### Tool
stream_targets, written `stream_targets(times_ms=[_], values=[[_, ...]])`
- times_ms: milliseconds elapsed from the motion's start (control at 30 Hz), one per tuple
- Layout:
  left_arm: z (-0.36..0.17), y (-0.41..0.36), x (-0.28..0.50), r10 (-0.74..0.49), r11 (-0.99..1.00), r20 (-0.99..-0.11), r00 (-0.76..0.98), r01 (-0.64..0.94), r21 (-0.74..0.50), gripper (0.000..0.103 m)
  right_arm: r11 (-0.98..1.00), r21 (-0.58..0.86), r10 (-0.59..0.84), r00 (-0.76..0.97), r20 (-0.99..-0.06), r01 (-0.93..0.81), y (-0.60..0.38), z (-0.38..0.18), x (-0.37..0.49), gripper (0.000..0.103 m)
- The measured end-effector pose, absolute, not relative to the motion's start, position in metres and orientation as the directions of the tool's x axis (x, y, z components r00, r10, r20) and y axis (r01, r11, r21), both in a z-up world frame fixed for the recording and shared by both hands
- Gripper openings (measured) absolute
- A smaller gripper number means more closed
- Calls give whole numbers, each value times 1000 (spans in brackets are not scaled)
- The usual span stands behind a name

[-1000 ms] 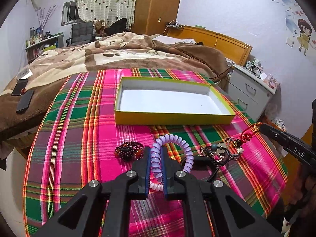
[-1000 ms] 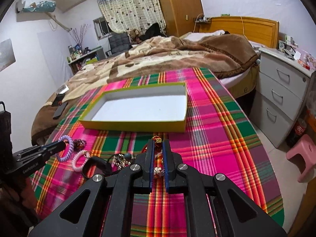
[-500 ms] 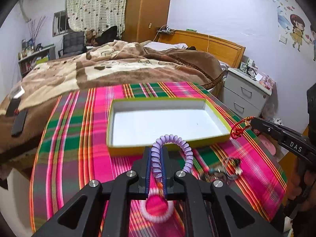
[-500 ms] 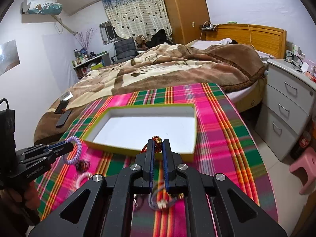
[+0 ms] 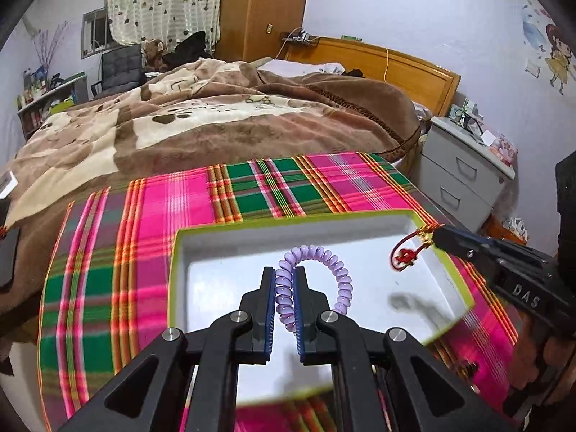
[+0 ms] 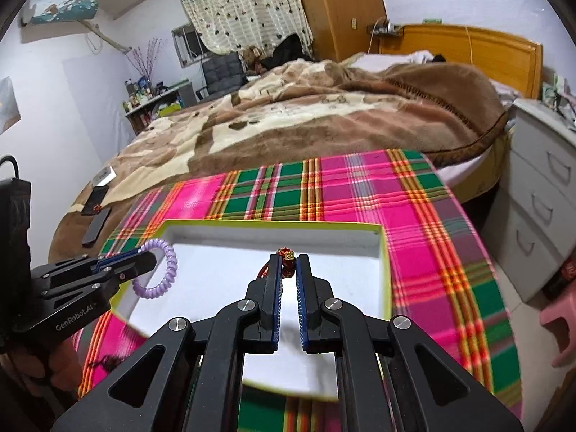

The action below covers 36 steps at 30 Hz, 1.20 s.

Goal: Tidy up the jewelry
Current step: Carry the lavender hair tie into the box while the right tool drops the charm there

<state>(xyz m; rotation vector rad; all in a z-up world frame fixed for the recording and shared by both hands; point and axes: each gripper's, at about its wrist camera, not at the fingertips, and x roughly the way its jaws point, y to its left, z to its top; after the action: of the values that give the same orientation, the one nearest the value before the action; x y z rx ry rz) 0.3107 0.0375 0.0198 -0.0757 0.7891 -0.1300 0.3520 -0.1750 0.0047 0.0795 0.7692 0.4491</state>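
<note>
Left tongs (image 5: 284, 288) clenched on purple coil bracelet (image 5: 325, 270), loop arching up and rightward, right tongs (image 6: 288, 270) gripping what looks like a red cord charm (image 6: 287, 260), both over yellow-rimmed tray (image 6: 384, 270) on plaid table (image 6: 432, 216).

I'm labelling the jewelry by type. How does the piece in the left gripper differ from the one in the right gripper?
The purple coil bracelet is a smooth plastic spiral loop; the red knotted cord charm is thin woven string with a gold bead. The bracelet arches up and round out of the left gripper; the charm dangles from the right gripper. Both are clamped and hang above the white tray.
</note>
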Motion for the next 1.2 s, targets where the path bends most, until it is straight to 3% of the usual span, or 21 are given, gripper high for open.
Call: stream_targets(times_ms=[600, 767, 1200], values=[[-26, 30, 376, -133, 991, -781, 610, 88, -101, 9, 907, 275, 410, 526, -745, -319, -160, -36, 410, 8], [-28, 30, 376, -143, 990, -785, 603, 90, -112, 9, 910, 275, 406, 528, -746, -311, -162, -37, 411, 20], [6, 36, 334, -160, 986, -720, 676, 82, -142, 10, 901, 250, 424, 590, -687, -355, -173, -3, 366, 26]])
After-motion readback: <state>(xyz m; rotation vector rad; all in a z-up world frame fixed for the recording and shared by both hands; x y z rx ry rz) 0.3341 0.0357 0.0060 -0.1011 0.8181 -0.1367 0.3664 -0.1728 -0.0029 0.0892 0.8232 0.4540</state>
